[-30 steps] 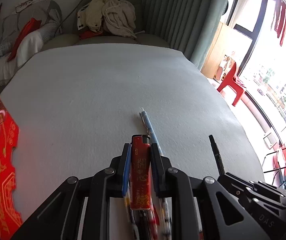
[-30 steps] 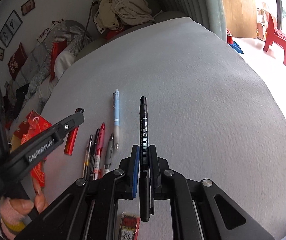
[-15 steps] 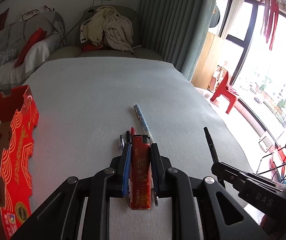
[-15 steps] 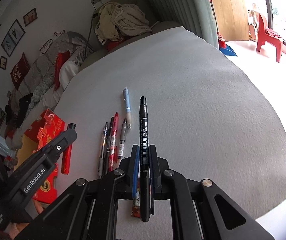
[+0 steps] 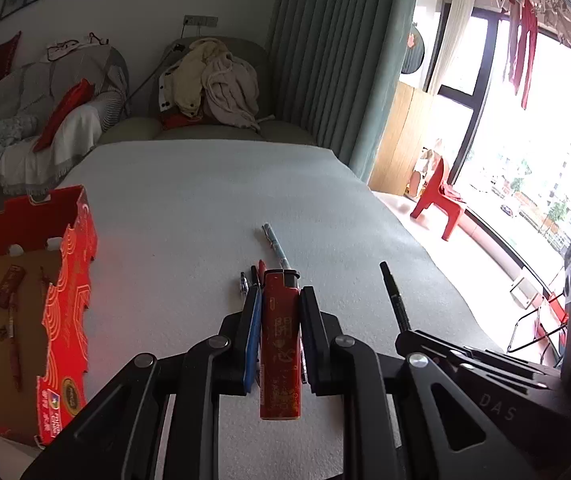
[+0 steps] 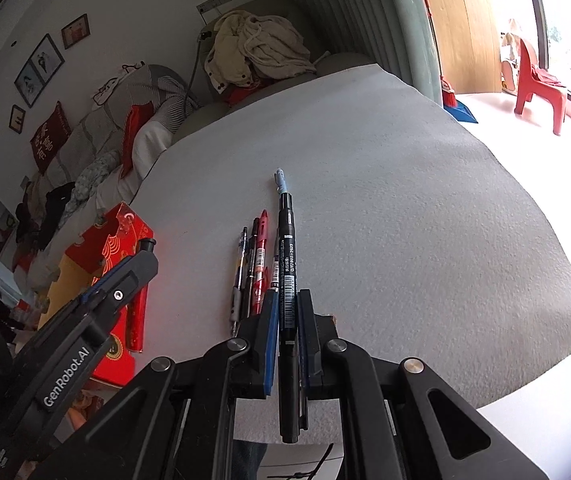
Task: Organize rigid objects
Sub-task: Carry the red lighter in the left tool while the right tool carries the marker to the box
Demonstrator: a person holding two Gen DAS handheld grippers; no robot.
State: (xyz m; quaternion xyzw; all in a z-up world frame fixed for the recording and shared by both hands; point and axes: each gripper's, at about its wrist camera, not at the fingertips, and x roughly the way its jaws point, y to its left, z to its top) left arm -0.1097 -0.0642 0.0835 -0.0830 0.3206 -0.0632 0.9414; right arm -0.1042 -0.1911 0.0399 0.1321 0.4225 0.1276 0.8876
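Note:
My left gripper point(image 5: 279, 300) is shut on a red lighter point(image 5: 280, 344) and holds it above the white table. My right gripper point(image 6: 286, 300) is shut on a black marker pen point(image 6: 286, 280), also raised; the marker also shows in the left wrist view point(image 5: 393, 298). Several pens point(image 6: 251, 260) lie side by side on the table below, with a light blue pen point(image 5: 275, 246) farthest out. A red cardboard box point(image 5: 61, 304) stands open at the left and holds a few pens and a lighter. The left gripper with the lighter shows in the right wrist view point(image 6: 141, 256).
The white table point(image 6: 405, 220) ends at the right and front edges. A sofa with piled clothes point(image 5: 209, 84) lies beyond the far edge. A red plastic chair point(image 5: 439, 200) stands on the floor at the right by the window.
Both grippers have risen and drawn back with their objects. The red box has come further into the left wrist view, its inside now showing.

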